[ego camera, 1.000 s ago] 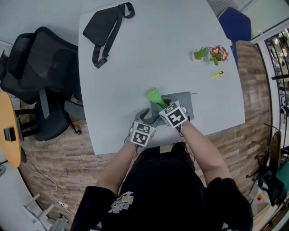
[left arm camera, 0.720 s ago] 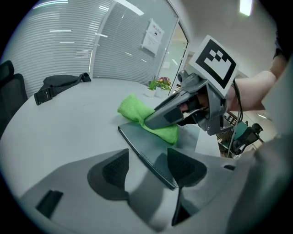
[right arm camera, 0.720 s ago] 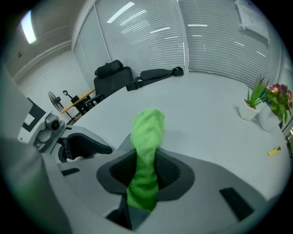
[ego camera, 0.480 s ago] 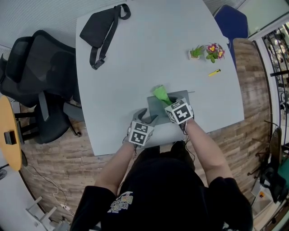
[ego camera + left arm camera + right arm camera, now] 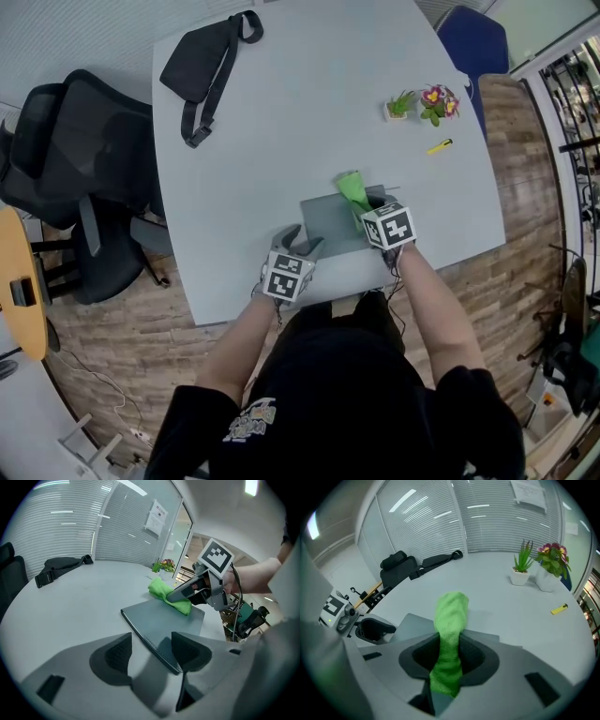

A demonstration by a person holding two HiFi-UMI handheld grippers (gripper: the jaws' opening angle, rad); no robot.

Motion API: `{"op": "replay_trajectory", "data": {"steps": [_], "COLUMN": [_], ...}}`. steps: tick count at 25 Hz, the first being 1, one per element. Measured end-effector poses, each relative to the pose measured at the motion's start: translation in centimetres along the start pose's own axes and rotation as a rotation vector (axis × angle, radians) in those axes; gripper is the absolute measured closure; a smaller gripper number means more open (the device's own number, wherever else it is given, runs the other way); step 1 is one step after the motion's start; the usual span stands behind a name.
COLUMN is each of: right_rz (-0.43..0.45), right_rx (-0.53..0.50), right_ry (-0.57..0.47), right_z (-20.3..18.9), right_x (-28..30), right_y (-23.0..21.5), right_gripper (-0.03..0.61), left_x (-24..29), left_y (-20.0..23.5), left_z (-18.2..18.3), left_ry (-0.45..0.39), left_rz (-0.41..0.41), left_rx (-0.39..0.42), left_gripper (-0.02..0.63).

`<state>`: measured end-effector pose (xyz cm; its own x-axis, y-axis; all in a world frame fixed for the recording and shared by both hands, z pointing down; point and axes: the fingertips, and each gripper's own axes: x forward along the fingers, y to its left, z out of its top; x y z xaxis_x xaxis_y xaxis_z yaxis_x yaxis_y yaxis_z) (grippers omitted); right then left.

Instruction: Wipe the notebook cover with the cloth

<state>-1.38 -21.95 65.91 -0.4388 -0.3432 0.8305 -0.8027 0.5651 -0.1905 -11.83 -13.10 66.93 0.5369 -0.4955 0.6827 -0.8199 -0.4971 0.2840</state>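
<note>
A grey notebook (image 5: 330, 221) lies flat near the table's front edge, also seen in the left gripper view (image 5: 157, 620). My right gripper (image 5: 364, 208) is shut on a green cloth (image 5: 353, 187) at the notebook's right part, the cloth pressed on the cover (image 5: 165, 591). In the right gripper view the cloth (image 5: 450, 634) runs up between the jaws of my right gripper (image 5: 449, 656). My left gripper (image 5: 300, 244) stands open at the notebook's near left corner; that corner lies in the gap of the left gripper (image 5: 150, 651).
On the white table (image 5: 281, 122), a black bag (image 5: 206, 58) lies at the far left. Two small potted plants (image 5: 417, 103) and a yellow item (image 5: 439, 146) sit at the far right. A black office chair (image 5: 66, 169) stands left; a blue chair (image 5: 469, 37) far right.
My right gripper has slid rightward over the notebook cover, dragging the green cloth with it. The left gripper has stayed by the near left corner.
</note>
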Motion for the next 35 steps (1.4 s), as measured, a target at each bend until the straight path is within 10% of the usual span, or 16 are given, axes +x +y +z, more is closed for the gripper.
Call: {"op": "replay_trajectory", "data": {"steps": [18,24,35], "right_rz": [-0.12,-0.16,0.038], "right_rx": [0.23,0.176,0.01], "right_ry": [-0.044,-0.07,-0.097], "right_z": [-2.3,-2.0,-0.1], "right_x": [-3.1,-3.7,-2.2], "right_y": [-7.2,-6.6,2.0], "right_gripper": [0.465,0.466,0.466], "left_x": [-0.1,0.0,-0.1], "left_y": [-0.1,-0.1,-0.1], "left_z": [0.0,0.0,0.0], "left_ry": [0.001,0.0,-0.001], "left_rz": [0.0,0.001,0.001], "left_rx": [-0.003,-0.002,-0.002], "left_gripper": [0.356,0.356,0.356]}}
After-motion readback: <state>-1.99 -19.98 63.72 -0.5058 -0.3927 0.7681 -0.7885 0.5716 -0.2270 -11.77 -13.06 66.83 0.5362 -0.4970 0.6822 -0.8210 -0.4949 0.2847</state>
